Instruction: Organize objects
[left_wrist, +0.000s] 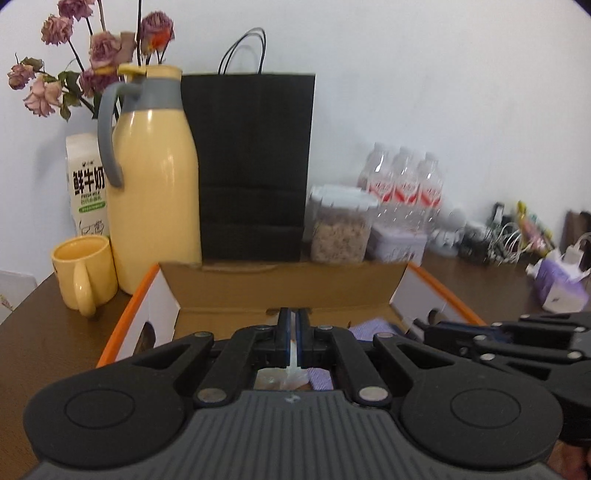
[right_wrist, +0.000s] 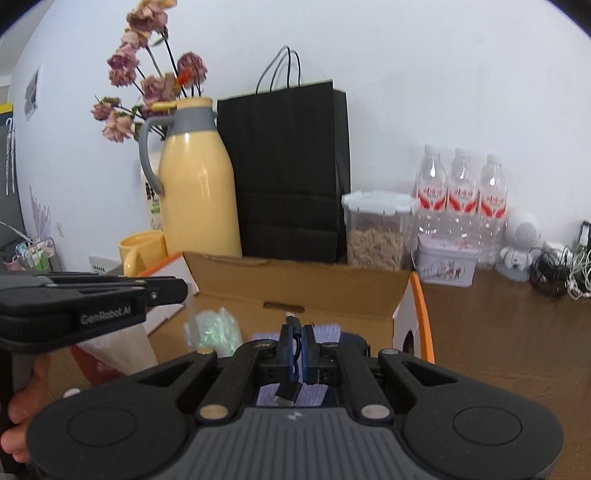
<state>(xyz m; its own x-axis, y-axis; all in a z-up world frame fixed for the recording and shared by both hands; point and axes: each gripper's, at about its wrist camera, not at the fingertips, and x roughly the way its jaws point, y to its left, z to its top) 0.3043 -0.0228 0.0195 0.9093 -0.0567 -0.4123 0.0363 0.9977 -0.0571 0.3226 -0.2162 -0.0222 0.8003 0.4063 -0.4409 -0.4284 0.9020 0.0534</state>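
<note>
An open cardboard box (left_wrist: 280, 288) with orange-edged flaps sits on the brown table; it also shows in the right wrist view (right_wrist: 295, 284). My left gripper (left_wrist: 293, 314) is shut on a thin clear plastic bag (left_wrist: 291, 373) over the box. My right gripper (right_wrist: 295, 328) is shut on a dark USB cable (right_wrist: 290, 393), also over the box. Inside the box lie a purple packet (right_wrist: 328, 332) and a clear bag with greenish contents (right_wrist: 214, 328). The left gripper body shows at the left in the right wrist view (right_wrist: 92, 299).
Behind the box stand a yellow thermos jug (left_wrist: 155, 192), a yellow mug (left_wrist: 83, 273), a milk carton (left_wrist: 86, 188), a black paper bag (left_wrist: 255, 166), a cereal jar (right_wrist: 376, 229), water bottles (right_wrist: 458, 199), a tin (right_wrist: 445, 266) and tangled cables (right_wrist: 554, 269).
</note>
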